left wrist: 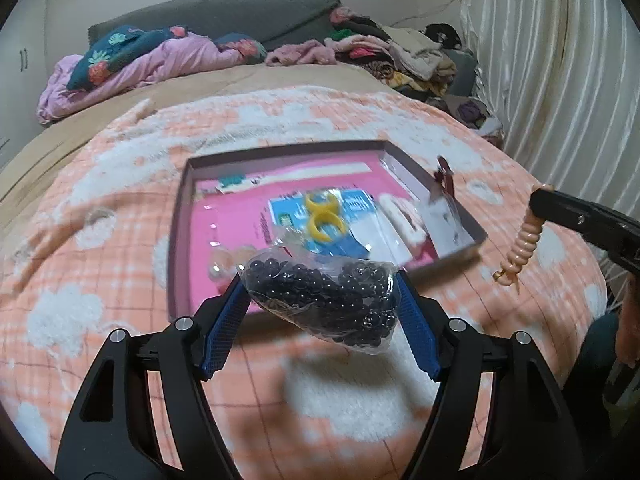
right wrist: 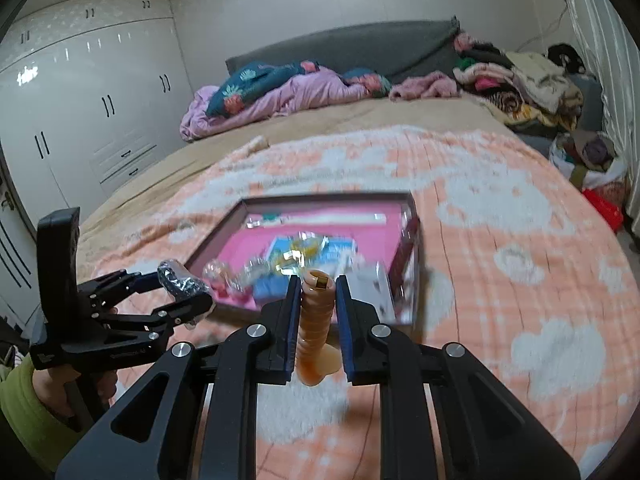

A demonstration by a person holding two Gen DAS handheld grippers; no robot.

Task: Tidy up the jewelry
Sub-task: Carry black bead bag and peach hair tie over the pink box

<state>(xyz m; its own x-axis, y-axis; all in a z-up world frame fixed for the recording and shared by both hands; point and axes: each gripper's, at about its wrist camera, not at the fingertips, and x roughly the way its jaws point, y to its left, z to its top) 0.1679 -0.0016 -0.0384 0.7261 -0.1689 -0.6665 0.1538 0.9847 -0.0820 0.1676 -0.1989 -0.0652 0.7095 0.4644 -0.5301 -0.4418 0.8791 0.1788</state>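
My left gripper [left wrist: 322, 280] is shut on a clear plastic bag of black beads [left wrist: 324, 300], held above the near edge of the pink box [left wrist: 280, 152]. It shows again as the left gripper [right wrist: 188, 292] at the left of the right wrist view, bag of black beads [right wrist: 182, 282] between its jaws. My right gripper [right wrist: 318, 284] is shut on a peach spiral coil [right wrist: 316, 320] with a small gold clasp. The same right gripper [left wrist: 538, 194] enters the left wrist view from the right, with the peach coil [left wrist: 522, 246] hanging from it. The pink box [right wrist: 412, 240] holds several packets and yellow rings [left wrist: 320, 216].
The box lies on an orange and white fleece blanket [left wrist: 120, 240] spread over a bed. Crumpled bedding [right wrist: 260, 92] and a clothes pile [right wrist: 532, 84] sit at the far end. White wardrobes [right wrist: 80, 100] stand left; a curtain [left wrist: 560, 60] hangs right. A hand in a green sleeve [right wrist: 24, 404] holds the left tool.
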